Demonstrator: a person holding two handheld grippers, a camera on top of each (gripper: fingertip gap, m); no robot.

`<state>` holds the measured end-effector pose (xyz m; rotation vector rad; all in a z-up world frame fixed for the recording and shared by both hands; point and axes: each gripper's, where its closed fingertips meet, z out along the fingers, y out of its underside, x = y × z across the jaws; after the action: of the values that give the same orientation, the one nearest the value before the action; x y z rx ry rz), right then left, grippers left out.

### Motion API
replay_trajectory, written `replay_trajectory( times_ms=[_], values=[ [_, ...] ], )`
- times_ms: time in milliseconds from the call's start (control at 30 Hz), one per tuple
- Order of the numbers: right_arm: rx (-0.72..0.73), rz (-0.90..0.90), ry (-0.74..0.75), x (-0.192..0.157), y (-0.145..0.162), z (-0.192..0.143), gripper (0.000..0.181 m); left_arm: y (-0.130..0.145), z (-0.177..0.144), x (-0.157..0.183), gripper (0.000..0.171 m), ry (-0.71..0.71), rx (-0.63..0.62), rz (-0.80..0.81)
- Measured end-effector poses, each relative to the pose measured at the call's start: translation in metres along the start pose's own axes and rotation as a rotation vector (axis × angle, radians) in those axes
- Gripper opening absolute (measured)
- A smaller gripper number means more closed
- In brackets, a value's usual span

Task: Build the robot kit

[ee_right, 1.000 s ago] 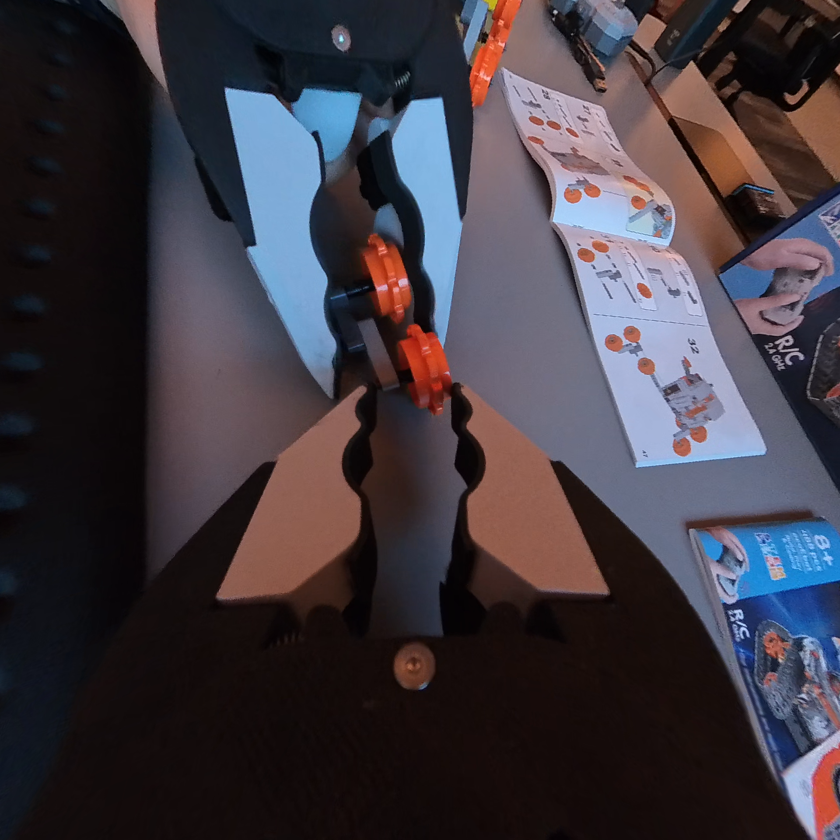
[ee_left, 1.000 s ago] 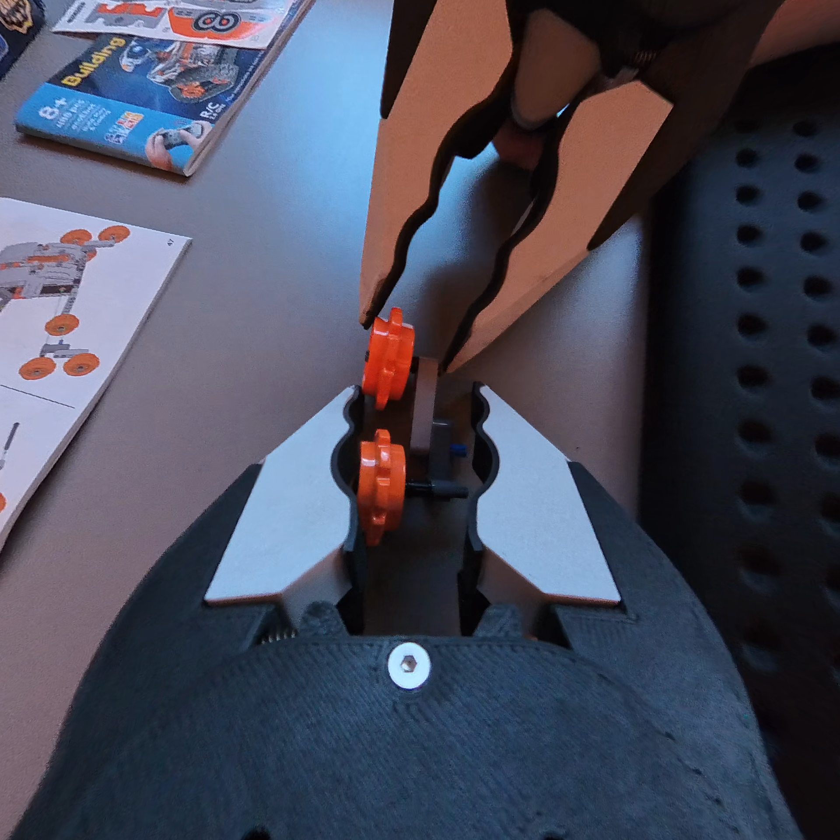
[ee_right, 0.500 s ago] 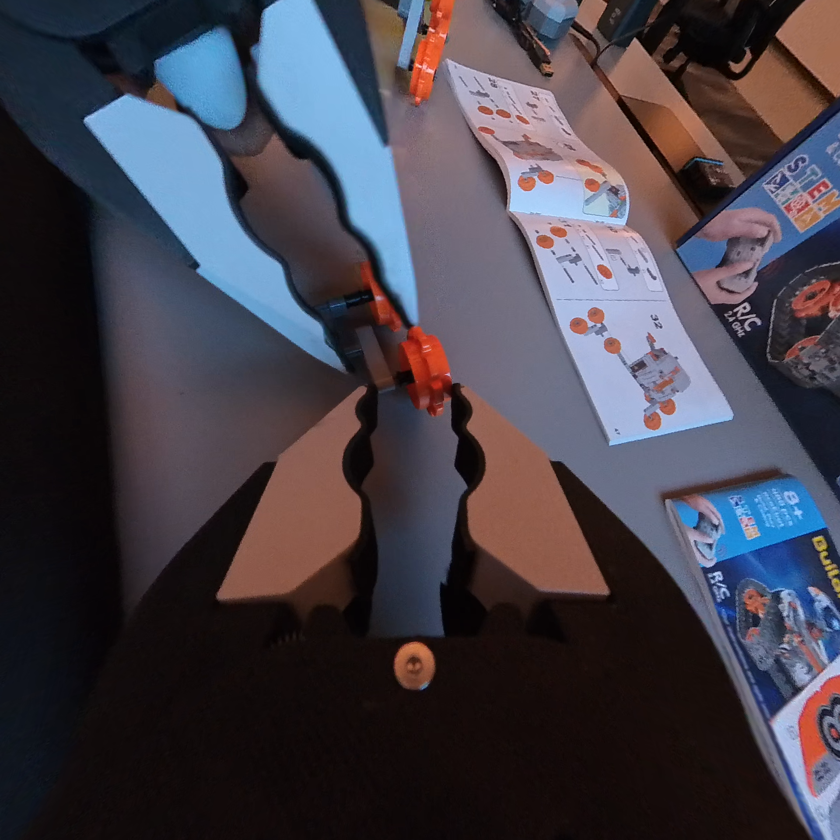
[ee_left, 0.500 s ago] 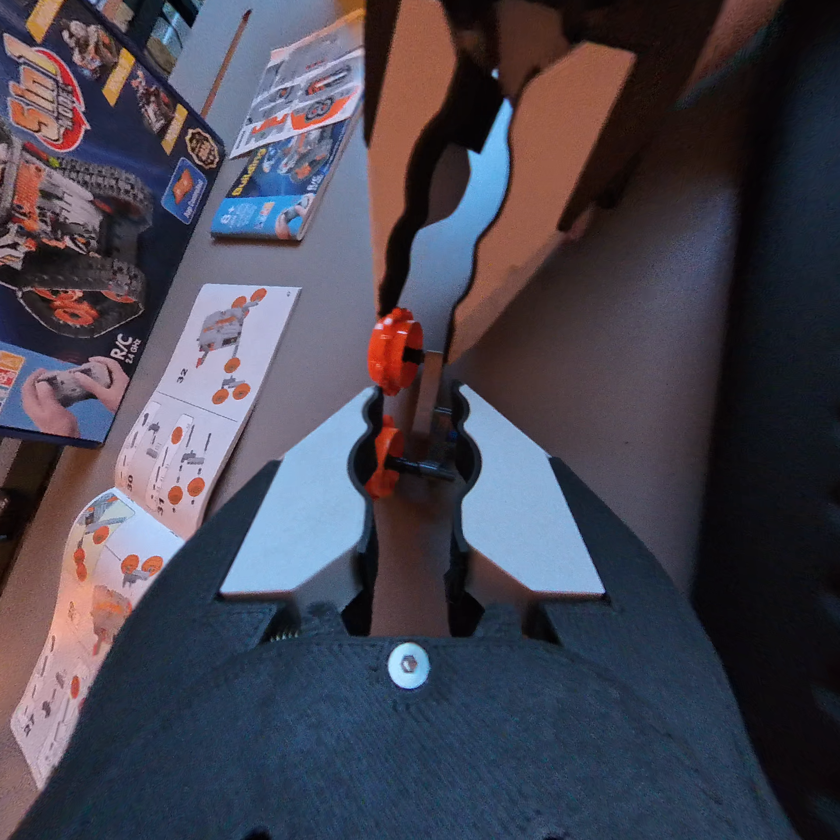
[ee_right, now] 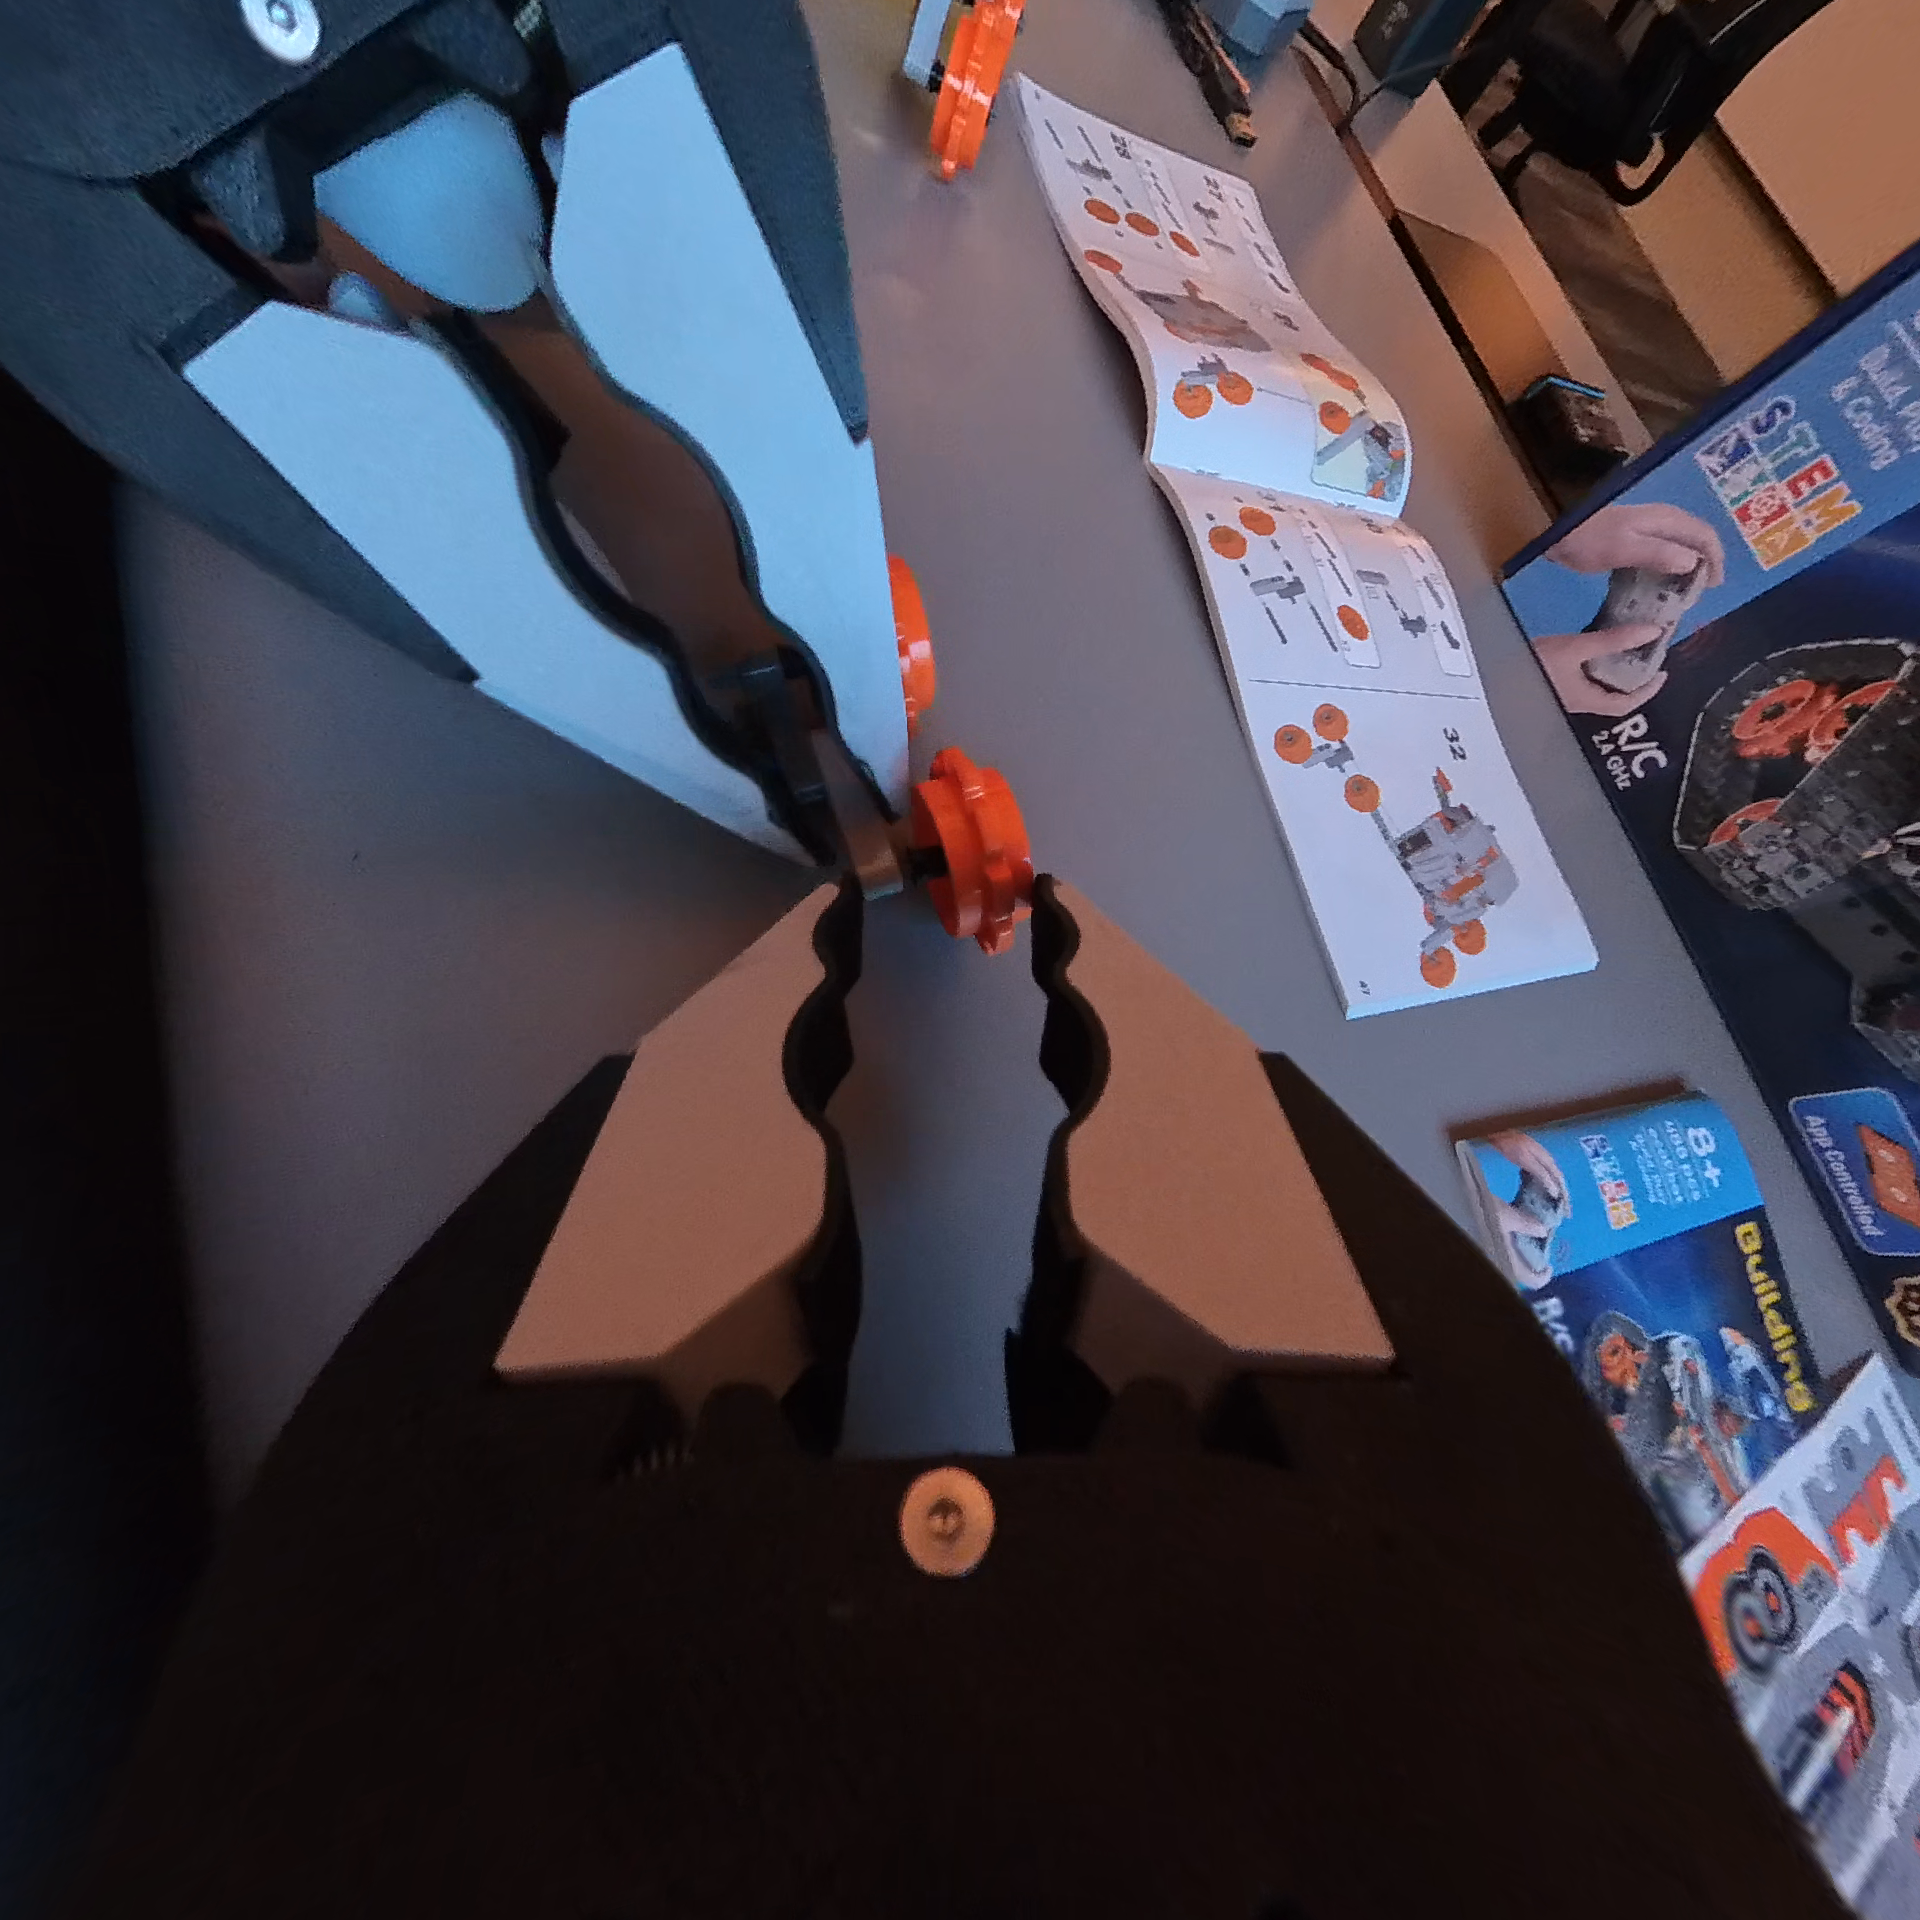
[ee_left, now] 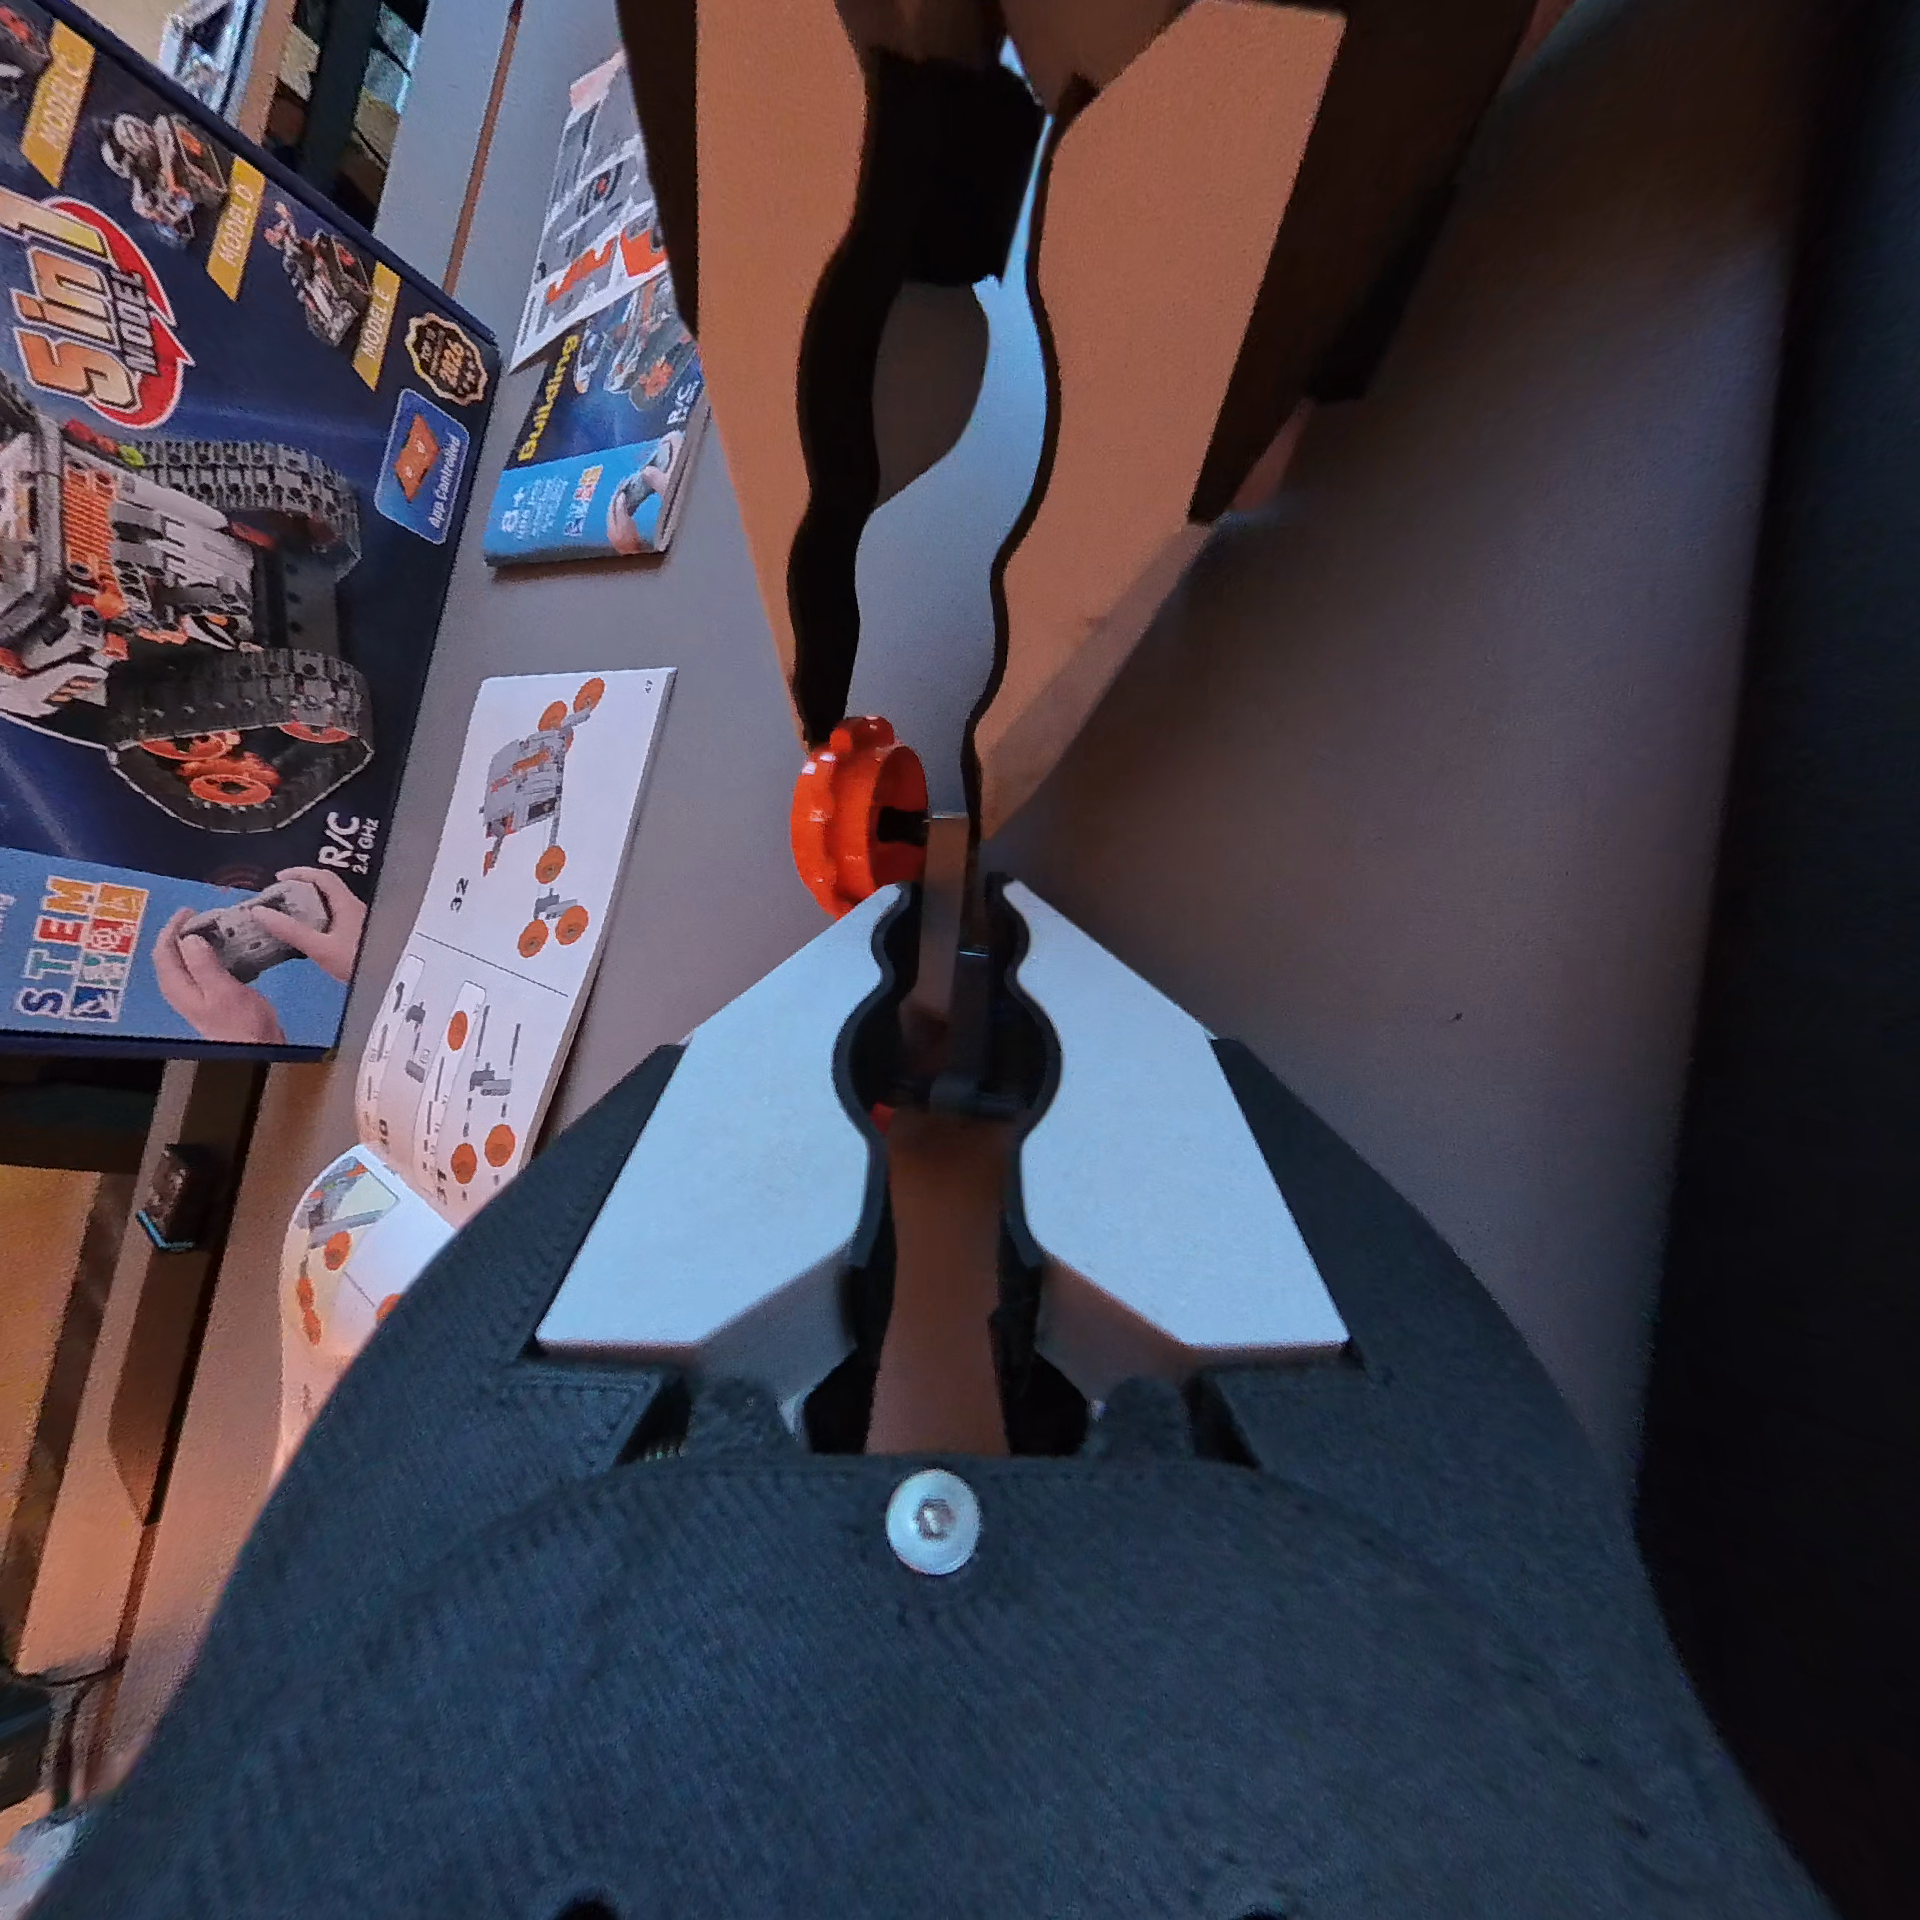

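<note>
A small assembly, a grey beam (ee_left: 940,997) with two orange wheels on black pins, is held above the grey table. My left gripper (ee_left: 951,899) is shut on the beam. The far orange wheel (ee_left: 857,816) sticks out past the left fingertips. The other wheel is mostly hidden under the left finger, showing as a sliver (ee_left: 881,1117). My right gripper (ee_right: 943,899) is open, its tips either side of the far wheel (ee_right: 971,852) and the beam end (ee_right: 878,873). In the right wrist view the left gripper (ee_right: 852,805) comes from the top left, with the second wheel (ee_right: 912,644) behind its finger.
An open instruction booklet (ee_left: 540,862) (ee_right: 1382,748), a closed blue booklet (ee_left: 597,468) (ee_right: 1642,1247) and a large toy box (ee_left: 187,520) (ee_right: 1766,675) lie on the table. Another orange-wheeled part (ee_right: 961,94) stands far off. A dark perforated mat (ee_left: 1818,831) borders the table.
My left gripper's fingers have closed in onto the grey beam. Both grippers and the assembly have tilted and lifted. The right gripper stays open around the far wheel.
</note>
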<state>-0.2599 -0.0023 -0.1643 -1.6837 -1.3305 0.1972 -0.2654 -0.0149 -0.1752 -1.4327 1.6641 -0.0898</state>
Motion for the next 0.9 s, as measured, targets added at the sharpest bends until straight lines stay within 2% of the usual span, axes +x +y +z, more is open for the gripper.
replay_trajectory(
  times_ms=[200,267,367,500,567,633,700,767,900],
  values=[
    [-0.006,-0.258,0.054,-0.003,0.002,0.0,0.029,0.0,-0.009,0.001,0.01,0.042,0.04,-0.037],
    [-0.048,-0.294,0.07,0.0,0.01,0.0,0.022,-0.003,-0.017,-0.002,0.01,0.068,0.078,-0.102],
    [-0.032,-0.324,0.065,-0.002,0.007,0.004,0.019,-0.001,-0.025,-0.011,0.014,0.069,0.106,-0.162],
    [-0.001,-0.322,0.067,0.004,-0.001,0.012,0.019,0.016,-0.024,-0.013,0.033,0.064,0.046,-0.167],
    [0.076,-0.393,0.065,0.001,-0.016,0.013,0.018,0.022,-0.022,-0.018,0.033,0.033,0.012,-0.158],
    [0.061,-0.461,0.056,-0.001,-0.016,0.02,0.019,0.028,-0.02,-0.02,0.03,0.018,-0.013,-0.153],
    [-0.002,-0.436,0.043,0.001,-0.005,0.023,0.016,0.041,-0.018,-0.027,0.025,-0.038,-0.077,-0.134],
    [-0.007,-0.399,0.059,0.008,-0.003,0.016,0.021,0.05,-0.018,-0.035,0.026,-0.093,-0.118,-0.128],
    [-0.073,-0.186,0.039,0.019,0.016,0.001,0.033,0.046,-0.022,-0.044,0.037,-0.135,-0.095,-0.217]
  ],
)
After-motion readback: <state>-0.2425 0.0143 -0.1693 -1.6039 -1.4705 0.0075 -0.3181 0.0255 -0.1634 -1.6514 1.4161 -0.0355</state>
